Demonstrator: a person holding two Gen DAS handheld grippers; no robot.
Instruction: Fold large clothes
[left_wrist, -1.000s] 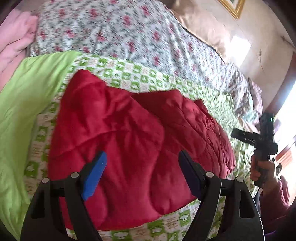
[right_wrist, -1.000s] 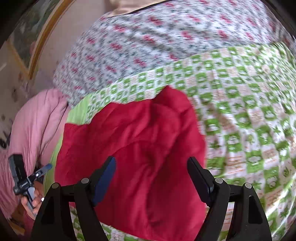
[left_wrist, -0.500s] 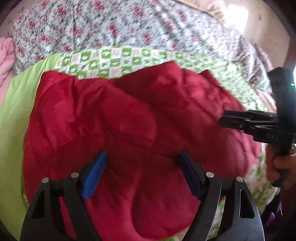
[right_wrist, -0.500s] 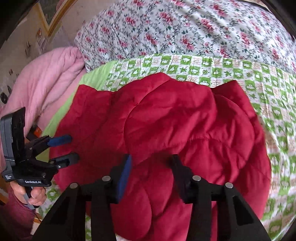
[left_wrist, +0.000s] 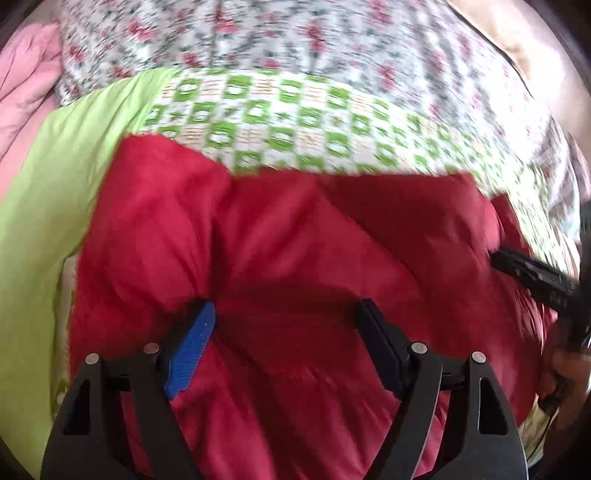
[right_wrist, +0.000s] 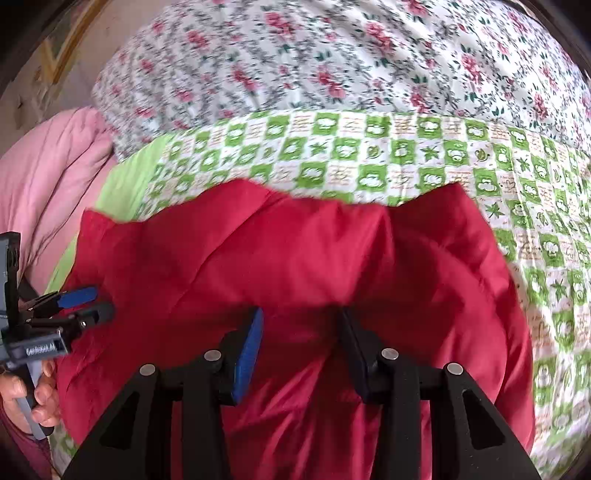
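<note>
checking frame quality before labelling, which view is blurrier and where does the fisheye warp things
Left wrist view: heavy motion smear across the green checked cover and floral sheet; the red padded garment is soft-edged. Right wrist view: sharper, checks on the cover readable, mild blur at the garment's far edge. Both bow the bedding toward the dark rim.

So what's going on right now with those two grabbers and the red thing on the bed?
Left hand-held gripper open over red quilted garment. Right hand-held gripper narrower; grip unclear. Nothing in the way.

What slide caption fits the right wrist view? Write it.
Right gripper over puffy red quilted garment on green-checked bedcover.
</note>
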